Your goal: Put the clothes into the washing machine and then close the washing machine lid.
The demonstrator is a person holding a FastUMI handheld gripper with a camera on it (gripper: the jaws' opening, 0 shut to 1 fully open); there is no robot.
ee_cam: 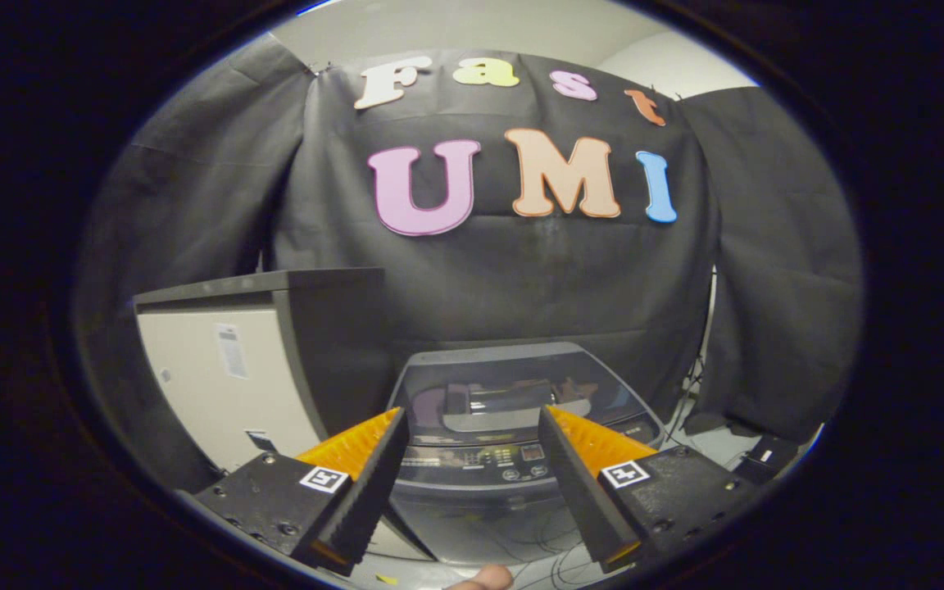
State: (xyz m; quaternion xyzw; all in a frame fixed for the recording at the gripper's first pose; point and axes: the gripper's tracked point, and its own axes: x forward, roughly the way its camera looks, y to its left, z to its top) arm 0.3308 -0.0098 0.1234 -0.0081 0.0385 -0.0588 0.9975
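Tool (469, 447): fingers spread wide, nothing between them, held well short of the machine.
Washing machine (513, 459): top-loader, beyond the fingers, beside a pale cabinet (218, 377).
Lid (492, 393): dark glass, appears to lie shut; rigid, probably slick; best taken at its front lip.
Clothes: cannot tell where they lie; likely soft, light, limp; pinch a bunched fold.
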